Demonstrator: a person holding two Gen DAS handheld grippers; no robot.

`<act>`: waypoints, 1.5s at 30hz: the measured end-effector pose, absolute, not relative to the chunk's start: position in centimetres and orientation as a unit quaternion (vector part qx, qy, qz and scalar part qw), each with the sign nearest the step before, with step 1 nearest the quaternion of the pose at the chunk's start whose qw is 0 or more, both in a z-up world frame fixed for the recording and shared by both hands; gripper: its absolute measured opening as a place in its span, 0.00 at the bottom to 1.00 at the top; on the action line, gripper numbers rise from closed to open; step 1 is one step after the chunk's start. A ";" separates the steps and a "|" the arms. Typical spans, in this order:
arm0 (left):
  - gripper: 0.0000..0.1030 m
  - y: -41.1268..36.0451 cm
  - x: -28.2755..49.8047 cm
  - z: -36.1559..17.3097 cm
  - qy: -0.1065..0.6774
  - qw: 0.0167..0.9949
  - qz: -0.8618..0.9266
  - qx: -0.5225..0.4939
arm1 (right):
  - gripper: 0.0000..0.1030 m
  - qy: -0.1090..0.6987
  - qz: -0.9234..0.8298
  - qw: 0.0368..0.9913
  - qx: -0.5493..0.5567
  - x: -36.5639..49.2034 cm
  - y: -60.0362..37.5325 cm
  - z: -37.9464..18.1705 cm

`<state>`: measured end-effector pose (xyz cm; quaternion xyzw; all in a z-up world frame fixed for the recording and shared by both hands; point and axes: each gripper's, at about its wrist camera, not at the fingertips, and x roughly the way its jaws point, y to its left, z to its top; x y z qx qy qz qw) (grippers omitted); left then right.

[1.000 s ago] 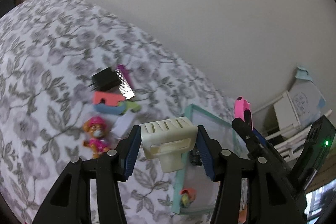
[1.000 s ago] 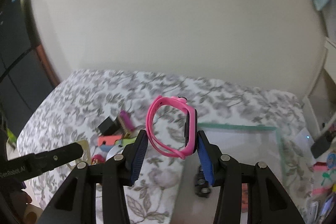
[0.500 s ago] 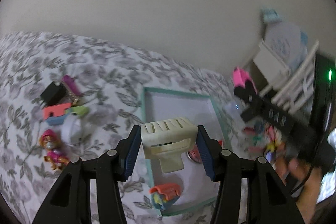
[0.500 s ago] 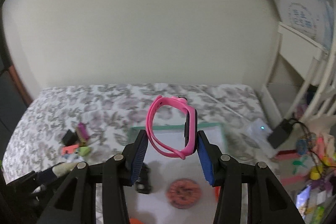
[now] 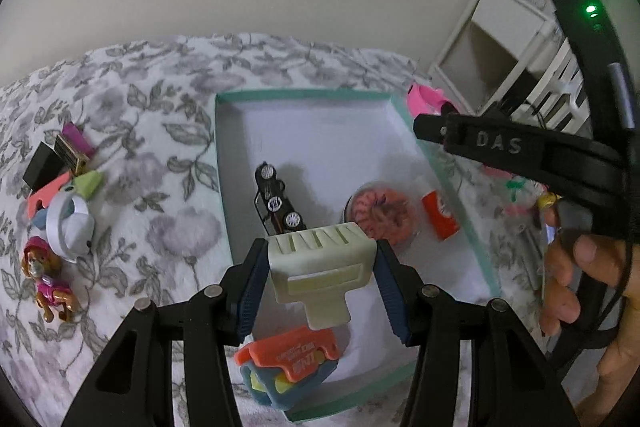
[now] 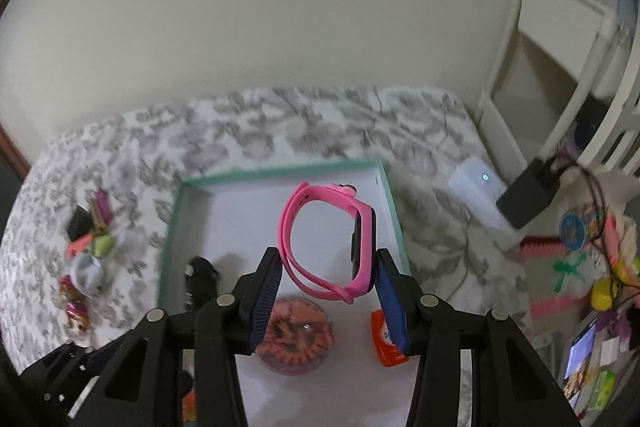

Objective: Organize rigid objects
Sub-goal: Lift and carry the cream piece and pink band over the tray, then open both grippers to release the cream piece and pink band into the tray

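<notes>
- Our left gripper pinches a cream clip between its 2 fingers, above the tray (on the bed).
- Our right gripper pinches a pink watch over that tray.

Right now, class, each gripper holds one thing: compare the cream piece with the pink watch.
The cream plastic piece is blocky and solid; the pink watch is a thin open loop. The piece is one pale colour; the watch has a dark face. Both are clamped between jaws above the green-rimmed tray.
</notes>
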<state>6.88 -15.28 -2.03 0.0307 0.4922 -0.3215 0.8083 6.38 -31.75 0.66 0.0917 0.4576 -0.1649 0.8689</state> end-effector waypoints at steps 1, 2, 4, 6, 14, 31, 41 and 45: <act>0.53 -15.3 6.9 -2.3 0.496 0.807 -0.320 0.032 | 0.48 0.463 -0.166 0.865 0.095 6.4 -32.0 0.0; 0.53 -15.4 6.9 -2.5 0.497 0.806 -0.320 0.033 | 0.48 0.468 -0.167 0.862 0.099 6.5 -32.1 -0.6; 0.53 -15.4 6.8 -2.8 0.497 0.806 -0.319 0.039 | 0.48 0.476 -0.167 0.857 0.106 6.5 -32.5 -1.5; 0.53 -15.5 6.6 -3.0 0.497 0.805 -0.320 0.043 | 0.48 0.487 -0.170 0.849 0.113 6.3 -33.1 -2.6; 0.53 -16.0 6.4 -3.6 0.500 0.803 -0.321 0.054 | 0.49 0.513 -0.183 0.828 0.132 6.1 -34.2 -4.8; 0.53 -14.8 7.5 -2.6 0.502 0.806 -0.312 0.024 | 0.57 0.518 -0.190 0.828 0.102 6.4 -33.7 -4.0; 0.54 -12.1 9.7 -1.6 0.503 0.820 -0.272 -0.027 | 0.65 0.496 -0.178 0.846 0.083 6.6 -32.3 -1.8; 0.65 -10.7 10.6 -1.3 0.501 0.829 -0.245 -0.042 | 0.73 0.480 -0.161 0.859 0.076 6.8 -31.3 -0.8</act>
